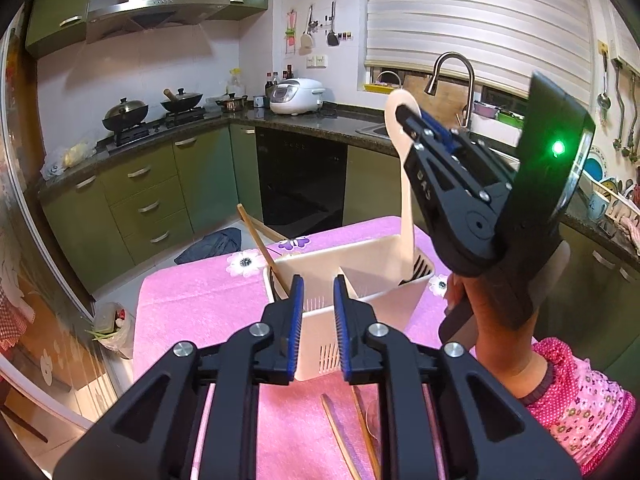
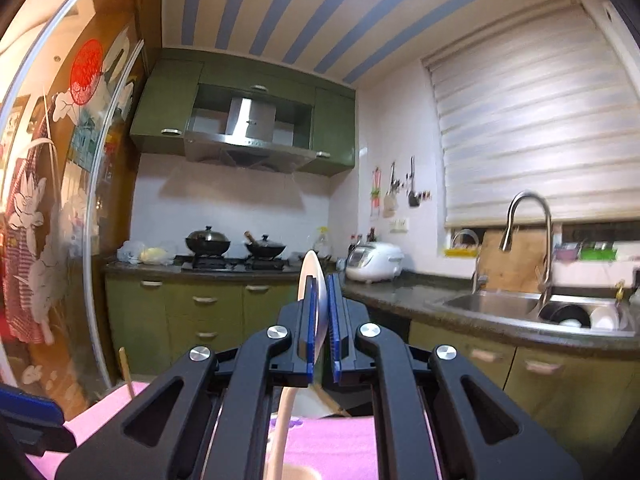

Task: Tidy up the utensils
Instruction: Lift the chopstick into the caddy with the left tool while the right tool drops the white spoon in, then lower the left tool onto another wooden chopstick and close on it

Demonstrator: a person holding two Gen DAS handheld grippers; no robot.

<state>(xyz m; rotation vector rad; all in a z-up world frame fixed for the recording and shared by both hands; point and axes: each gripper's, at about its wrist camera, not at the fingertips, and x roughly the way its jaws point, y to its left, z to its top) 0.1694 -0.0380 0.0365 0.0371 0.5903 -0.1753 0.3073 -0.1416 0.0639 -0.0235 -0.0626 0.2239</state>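
Note:
A cream utensil caddy [image 1: 360, 312] with a middle divider stands on the pink flowered tablecloth [image 1: 200, 300]. My left gripper [image 1: 318, 300] hovers just in front of it, open, nothing between its pads. My right gripper [image 1: 404, 114] is shut on the head of a cream spoon [image 1: 408, 200], whose handle reaches down into the caddy's right compartment beside a black slotted utensil [image 1: 418, 270]. In the right wrist view the spoon [image 2: 310, 272] sits edge-on between the pads of the right gripper [image 2: 319, 288]. A wooden chopstick [image 1: 260, 240] leans in the left compartment. Two chopsticks [image 1: 340, 436] lie on the cloth below my left gripper.
A person's hand [image 1: 492, 320] and pink sleeve [image 1: 580, 400] hold the right gripper at the table's right. Beyond the table are green cabinets [image 1: 152, 200], a stove with woks [image 1: 160, 112], a rice cooker [image 1: 296, 96] and a sink faucet [image 2: 528, 240]. A bin [image 1: 112, 328] stands on the floor at left.

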